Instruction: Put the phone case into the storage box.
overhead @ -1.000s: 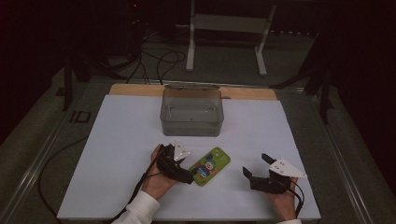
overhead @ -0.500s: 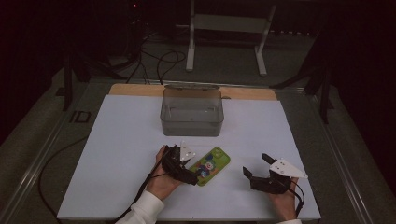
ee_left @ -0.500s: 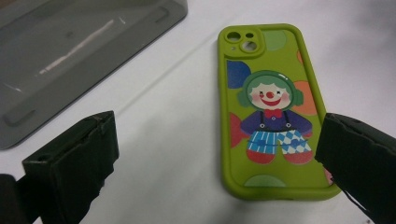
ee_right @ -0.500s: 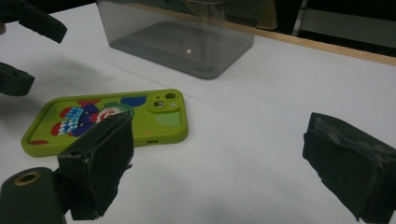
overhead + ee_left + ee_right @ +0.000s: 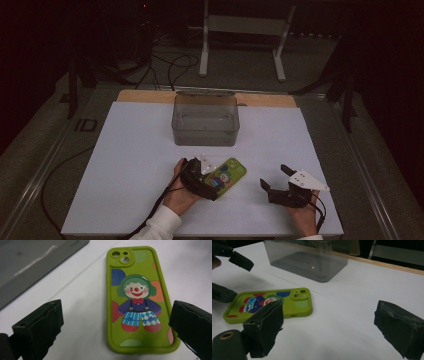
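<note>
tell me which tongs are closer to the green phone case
Left. The left tongs sit right at the phone case, jaws open on either side of its near end. The right tongs rest open on the table, well off to its right.

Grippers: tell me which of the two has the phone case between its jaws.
The left gripper: its open jaws straddle the green phone case without touching it. The right gripper sits open on bare table, apart from the case.

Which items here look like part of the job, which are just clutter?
Likely in play:
- green phone case, between the open jaws of the left tool
- clear plastic bin, empty, beyond it
- right tool, open, idle beside it

Just around:
- white frame and floor cables behind the table
</note>
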A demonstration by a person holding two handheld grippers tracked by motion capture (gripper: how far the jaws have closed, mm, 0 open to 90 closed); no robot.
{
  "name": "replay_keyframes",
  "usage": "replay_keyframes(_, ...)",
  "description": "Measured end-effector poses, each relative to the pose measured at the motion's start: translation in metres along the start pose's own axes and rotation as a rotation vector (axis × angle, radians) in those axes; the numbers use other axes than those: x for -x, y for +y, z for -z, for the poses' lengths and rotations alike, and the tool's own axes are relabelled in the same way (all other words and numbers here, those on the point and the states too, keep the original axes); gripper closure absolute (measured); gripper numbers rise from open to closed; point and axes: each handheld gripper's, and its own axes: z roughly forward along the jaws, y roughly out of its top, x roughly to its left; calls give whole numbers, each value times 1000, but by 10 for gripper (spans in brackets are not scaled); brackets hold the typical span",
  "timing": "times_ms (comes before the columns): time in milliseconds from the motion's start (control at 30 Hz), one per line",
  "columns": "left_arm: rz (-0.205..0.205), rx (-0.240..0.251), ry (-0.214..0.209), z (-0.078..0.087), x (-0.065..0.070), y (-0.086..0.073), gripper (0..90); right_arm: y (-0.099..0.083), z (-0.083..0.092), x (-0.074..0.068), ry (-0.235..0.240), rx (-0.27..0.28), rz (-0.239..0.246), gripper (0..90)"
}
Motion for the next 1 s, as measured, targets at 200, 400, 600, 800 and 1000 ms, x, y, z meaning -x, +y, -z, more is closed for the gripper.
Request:
replay_keyframes(200, 12, -30, -22, -8, -1, 2, 0, 0, 0, 0, -1, -2, 0, 90)
replay_keyframes(400, -1, -67, -39, -14, 3, 4, 0, 0, 0, 0, 0, -4, 0, 90)
replay_keyframes(600, 7, -86, -50, -20, 6, 5, 1, 0, 0, 0, -3, -3, -1, 91)
replay_keyframes(800, 15, -94, -62, -22, 7, 6, 28, 0, 0, 1, -3, -3, 0, 91)
replay_keyframes(1000, 27, -93, -76, -22, 8, 7, 73, 0, -1, 1, -3, -5, 1, 91)
